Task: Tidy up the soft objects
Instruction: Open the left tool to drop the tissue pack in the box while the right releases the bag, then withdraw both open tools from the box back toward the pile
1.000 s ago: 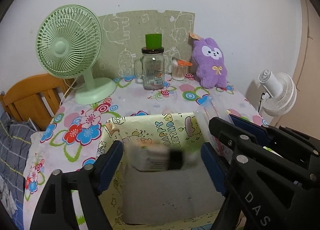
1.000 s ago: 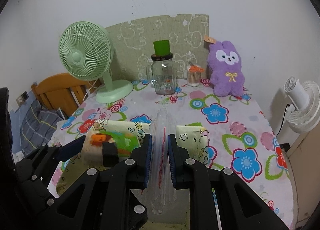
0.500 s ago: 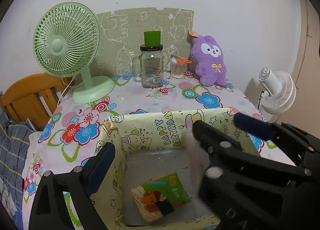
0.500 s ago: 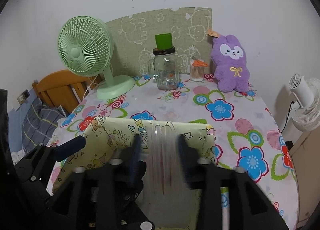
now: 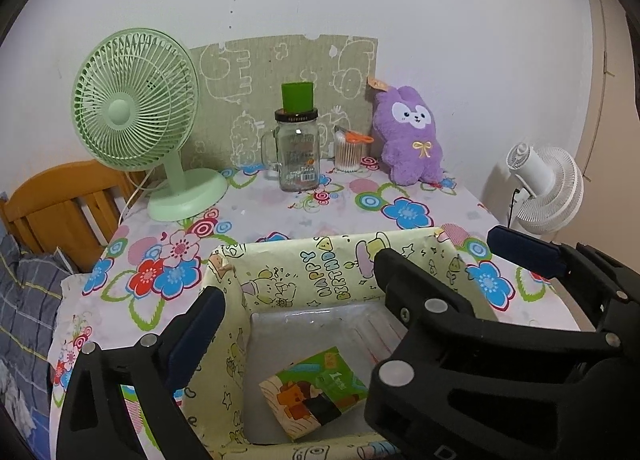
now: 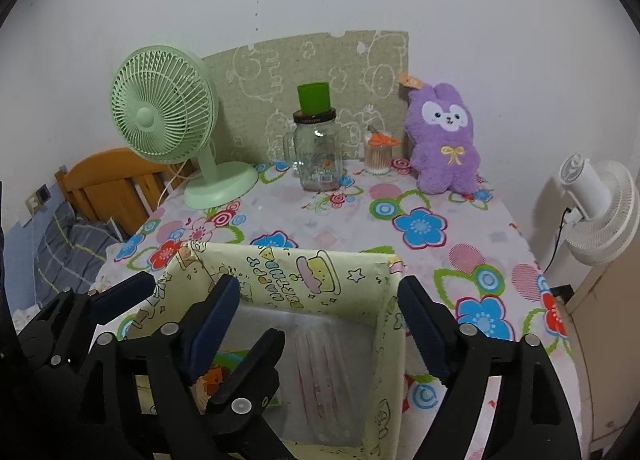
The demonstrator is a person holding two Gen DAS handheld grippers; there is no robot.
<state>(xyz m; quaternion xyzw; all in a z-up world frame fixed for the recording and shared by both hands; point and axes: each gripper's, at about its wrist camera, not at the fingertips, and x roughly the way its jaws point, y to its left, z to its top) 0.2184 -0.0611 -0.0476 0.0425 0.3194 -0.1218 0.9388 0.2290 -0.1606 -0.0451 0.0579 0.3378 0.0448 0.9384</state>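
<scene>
A pale yellow cartoon-print box [image 5: 320, 260] [image 6: 280, 272] stands at the table's near edge. On its floor lie a green tissue pack [image 5: 314, 390] [image 6: 224, 364] and a clear plastic bag with red stripes [image 6: 324, 372] [image 5: 380, 336]. My left gripper [image 5: 300, 308] is open and empty above the box. My right gripper [image 6: 320, 320] is open and empty above the box, over the clear bag. A purple plush bunny [image 5: 412, 139] [image 6: 444, 139] sits at the back right of the table.
A green desk fan [image 5: 140, 107] [image 6: 168, 115] stands back left. A glass mug jar with a green cup on top [image 5: 298, 147] [image 6: 318, 147] and a cotton swab jar [image 5: 348, 151] [image 6: 378, 155] stand at the back. A white fan [image 5: 544, 187] stands right of the table; a wooden bed frame [image 5: 52, 199] left.
My left gripper let go of the tissue pack, which fell to the box floor. My right gripper opened and dropped the clear bag into the box.
</scene>
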